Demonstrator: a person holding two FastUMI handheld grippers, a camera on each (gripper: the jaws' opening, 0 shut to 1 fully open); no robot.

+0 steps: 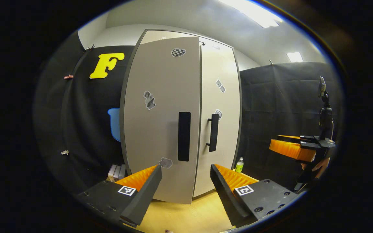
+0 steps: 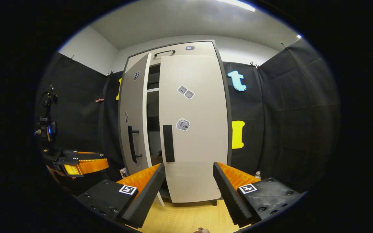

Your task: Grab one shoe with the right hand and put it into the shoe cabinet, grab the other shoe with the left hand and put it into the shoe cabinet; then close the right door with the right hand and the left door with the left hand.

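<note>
The shoe cabinet [image 2: 176, 123] stands upright, tall axis vertical, against the booth wall. Its right door [image 2: 194, 129] is nearly closed; its left door [image 2: 134, 119] is ajar. Left gripper [image 1: 186, 181] and right gripper [image 2: 189, 181] are released, gripping nothing.

Shoe cabinet [image 2: 173, 123]: right door [image 2: 194, 129] seen closed; left door [image 2: 134, 119] ajar, a narrow gap left between them; bare floor [image 2: 189, 216] in front unobstructed; bottle [image 1: 239, 165] beside the cabinet base

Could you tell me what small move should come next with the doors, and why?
Probably push the left door shut with the left gripper: in the right gripper view it stands ajar, a dark gap beside the right door, which looks nearly closed.
</note>
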